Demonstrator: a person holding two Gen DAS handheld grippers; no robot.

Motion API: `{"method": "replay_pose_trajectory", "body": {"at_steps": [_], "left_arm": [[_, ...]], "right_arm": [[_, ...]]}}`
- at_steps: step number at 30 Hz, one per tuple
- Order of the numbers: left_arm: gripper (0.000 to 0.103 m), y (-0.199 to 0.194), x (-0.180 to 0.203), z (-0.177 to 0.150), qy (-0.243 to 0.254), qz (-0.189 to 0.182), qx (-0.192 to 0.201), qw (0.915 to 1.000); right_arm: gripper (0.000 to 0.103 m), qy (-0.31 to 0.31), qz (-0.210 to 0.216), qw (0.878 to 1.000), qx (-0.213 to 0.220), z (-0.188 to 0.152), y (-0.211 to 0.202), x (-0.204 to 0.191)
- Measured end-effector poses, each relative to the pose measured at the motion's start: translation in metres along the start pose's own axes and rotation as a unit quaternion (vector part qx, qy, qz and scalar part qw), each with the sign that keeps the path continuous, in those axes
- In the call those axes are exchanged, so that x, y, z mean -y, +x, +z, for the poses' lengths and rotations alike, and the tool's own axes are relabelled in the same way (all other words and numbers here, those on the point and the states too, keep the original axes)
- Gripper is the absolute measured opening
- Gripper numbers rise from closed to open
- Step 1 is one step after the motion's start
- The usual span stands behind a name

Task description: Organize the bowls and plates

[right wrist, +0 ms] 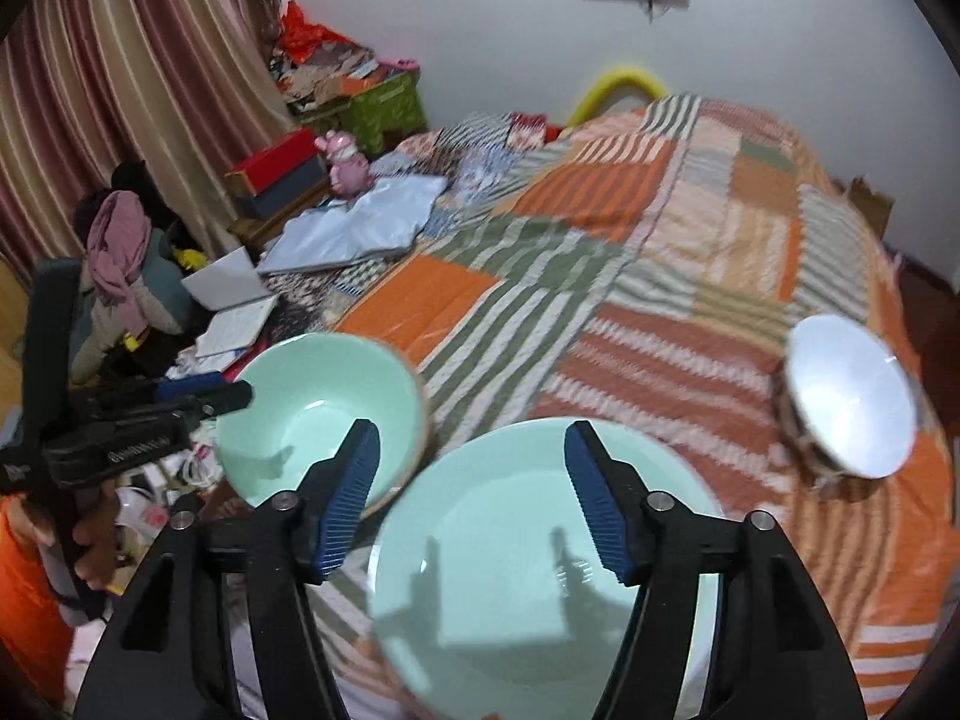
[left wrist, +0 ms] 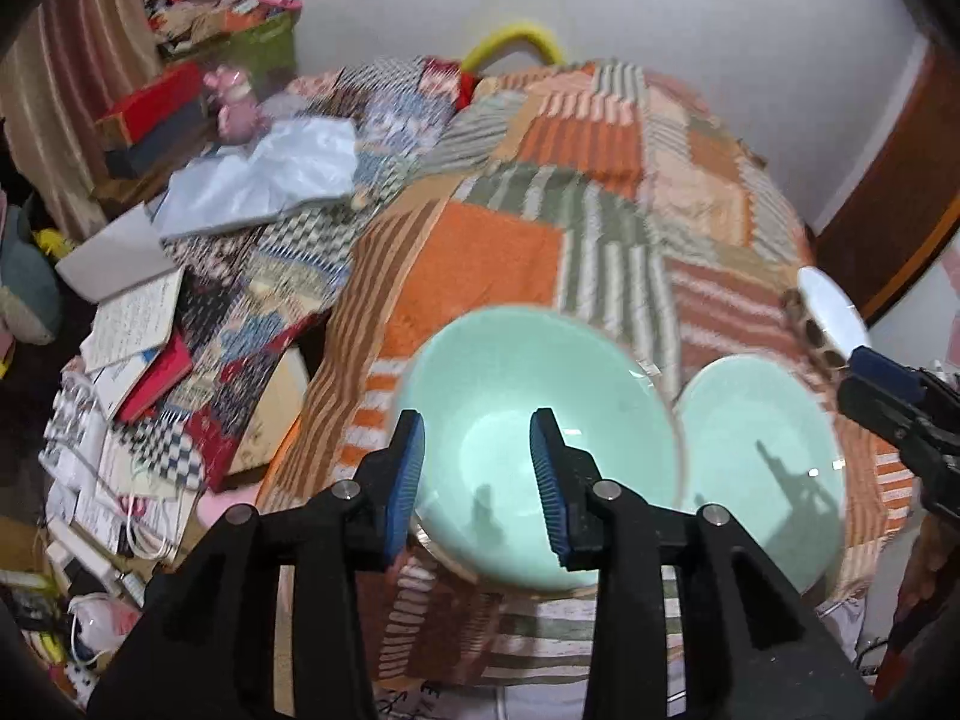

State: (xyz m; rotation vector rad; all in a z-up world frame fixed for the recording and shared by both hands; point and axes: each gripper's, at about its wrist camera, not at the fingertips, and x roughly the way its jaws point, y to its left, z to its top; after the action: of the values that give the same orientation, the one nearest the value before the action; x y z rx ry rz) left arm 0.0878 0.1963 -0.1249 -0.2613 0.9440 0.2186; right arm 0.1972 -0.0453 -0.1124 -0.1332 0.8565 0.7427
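Observation:
A mint green bowl [left wrist: 528, 420] sits on the striped patchwork quilt near the bed's front edge. My left gripper [left wrist: 477, 474] is open just above it, its jaws over the bowl's near side. A mint green plate [left wrist: 768, 474] lies to the right of the bowl. In the right wrist view my right gripper [right wrist: 471, 498] is open above the plate [right wrist: 540, 570], with the bowl [right wrist: 318, 414] at its left. A white bowl with a patterned outside [right wrist: 849, 396] stands further right; it also shows in the left wrist view [left wrist: 831, 312].
The quilt [right wrist: 630, 228] covers the bed. Books, papers and a white plastic bag [left wrist: 264, 180] clutter the bed's left side. A pink toy [right wrist: 348, 165], boxes and a curtain [right wrist: 120, 90] are at the far left. A wall [right wrist: 780, 30] is behind.

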Motion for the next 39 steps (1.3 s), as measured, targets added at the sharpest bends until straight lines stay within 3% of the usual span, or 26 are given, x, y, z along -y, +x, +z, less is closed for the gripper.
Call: {"method": "replay_pose_trajectory", "body": {"at_steps": [6,18,30,39], "left_arm": [[0.041,-0.028,0.037,0.009,0.033,-0.015,0.045,0.9983],[0.043,-0.033,0.140,0.017,0.096,-0.087,0.077,0.9885],[0.043,0.007,0.221,0.038,0.129,-0.125,0.056,0.9820],[0.043,0.057,0.273,0.058,0.161,-0.128,0.028,0.9783]], "right_arm": [[0.062,0.016,-0.026,0.999,0.012,-0.002,-0.010,0.022],[0.062,0.049,-0.063,0.996,0.032,-0.018,-0.043,0.085],[0.062,0.113,-0.095,0.988,0.045,-0.025,-0.066,0.164],[0.062,0.168,-0.111,0.979,0.017,-0.025,-0.052,0.222]]}}
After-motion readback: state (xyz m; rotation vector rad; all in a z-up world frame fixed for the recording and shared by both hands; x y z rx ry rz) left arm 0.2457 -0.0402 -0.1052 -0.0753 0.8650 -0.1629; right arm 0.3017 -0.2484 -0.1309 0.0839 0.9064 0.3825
